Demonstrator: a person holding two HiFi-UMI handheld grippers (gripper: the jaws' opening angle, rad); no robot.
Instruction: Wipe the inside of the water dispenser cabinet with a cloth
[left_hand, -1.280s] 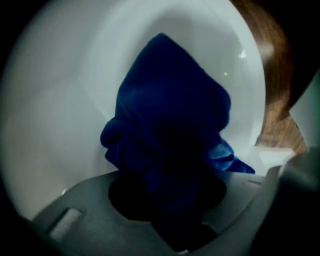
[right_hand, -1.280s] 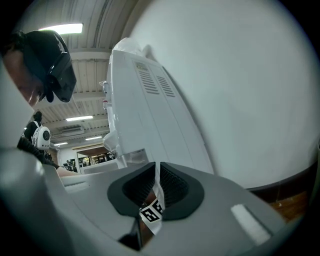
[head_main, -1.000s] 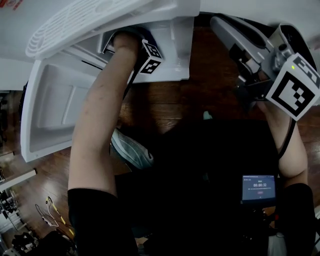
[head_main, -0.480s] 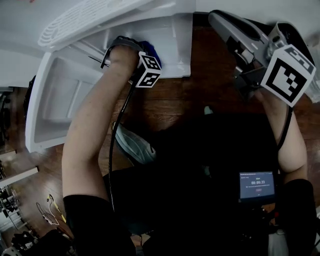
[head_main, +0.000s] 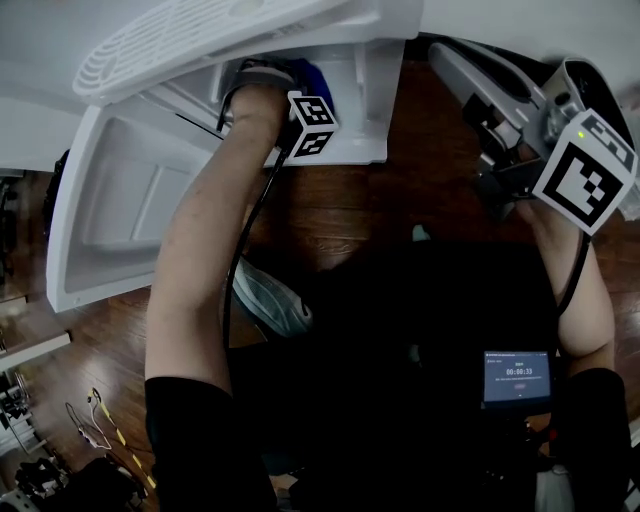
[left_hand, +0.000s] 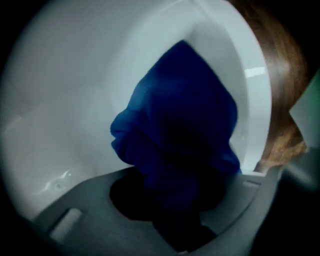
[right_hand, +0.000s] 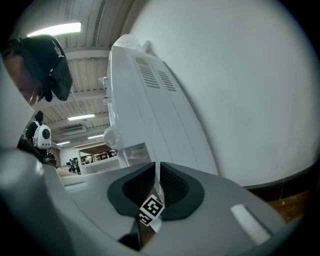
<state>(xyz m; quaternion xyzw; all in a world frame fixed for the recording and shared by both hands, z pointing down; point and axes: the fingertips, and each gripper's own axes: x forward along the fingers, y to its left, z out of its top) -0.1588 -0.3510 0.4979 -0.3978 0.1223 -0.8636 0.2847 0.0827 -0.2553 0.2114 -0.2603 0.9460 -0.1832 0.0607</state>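
The white water dispenser's lower cabinet (head_main: 360, 110) is open, its door (head_main: 110, 200) swung out to the left. My left gripper (head_main: 300, 90) reaches into the opening, with only its marker cube and the forearm in plain sight. A bunched blue cloth (left_hand: 180, 130) (head_main: 312, 78) sits between its jaws against the white inner wall (left_hand: 60, 100). The left gripper (left_hand: 175, 205) is shut on the cloth, its jaws having just been closing. My right gripper (head_main: 445, 55) hovers at the right, outside the cabinet, shut and empty. In its own view the right gripper (right_hand: 156, 187) faces the dispenser's body (right_hand: 145, 100).
A white slotted drip grille (head_main: 180, 40) juts out above the opening. Dark wooden floor (head_main: 330, 210) lies below, with a grey shoe (head_main: 270, 300), a small lit screen (head_main: 517, 375) and cables (head_main: 100, 420). A white wall (right_hand: 240, 75) stands beside the dispenser.
The left hand drew back a little from the opening, then pushed in again and rolled, carrying the cloth further right. More blue cloth shows now. The right gripper has stayed put.
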